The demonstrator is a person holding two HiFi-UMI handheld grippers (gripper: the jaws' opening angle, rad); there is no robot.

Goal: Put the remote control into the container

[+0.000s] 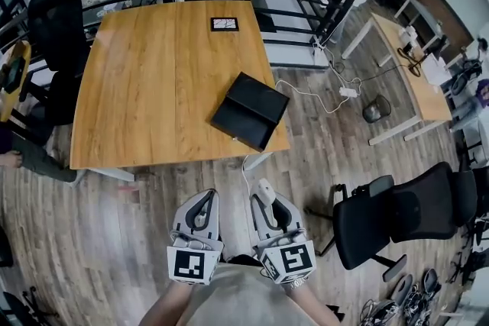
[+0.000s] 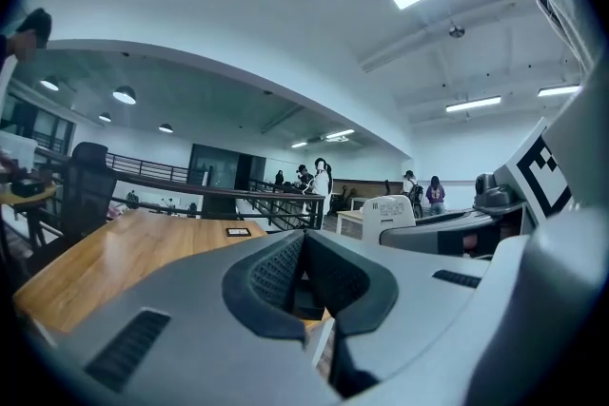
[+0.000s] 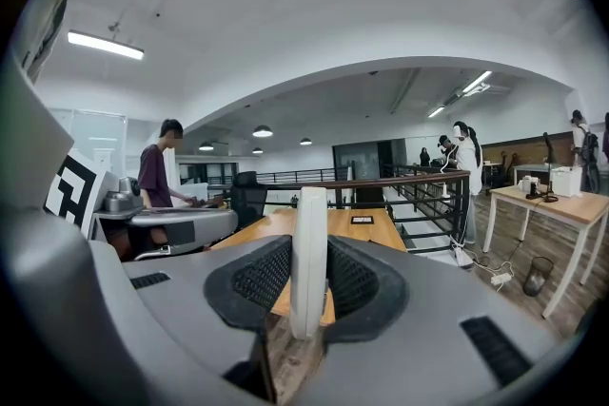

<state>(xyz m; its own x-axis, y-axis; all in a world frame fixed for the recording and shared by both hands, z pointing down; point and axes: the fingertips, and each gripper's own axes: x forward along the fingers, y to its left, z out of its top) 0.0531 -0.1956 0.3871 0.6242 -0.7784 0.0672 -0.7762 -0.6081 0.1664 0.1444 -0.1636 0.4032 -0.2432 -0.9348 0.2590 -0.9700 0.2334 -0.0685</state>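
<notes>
Nearest the lens: right gripper point(image 3: 309, 285), jaws clamped on the remote control point(image 3: 309, 242). White and slim, held edge-on and upright between the ribbed pads, upper end standing clear of the jaw tips.

Beside it, on its left: left gripper point(image 1: 205, 201), jaws closed together, nothing between them.

Ahead of the right gripper, well apart: black container point(image 1: 250, 111), lying near the front right corner of the wooden table point(image 1: 153, 88). Strip of wooden floor point(image 1: 137, 240) and the table edge between gripper and container. Opening of the container not readable from the head view.

Further out: small dark card point(image 1: 224, 24) at the far edge of the table; black office chair point(image 1: 405, 214) to the right of the right gripper.

Risks, as judged from here:
- Grip on a thin edge only, so possible pivoting or slipping of the remote control between the pads during the approach.
- Release short of the container, ending on the table or the floor.
- Container close to the table edge, so a knock from the protruding remote control or a jaw likely to shove it off.
</notes>
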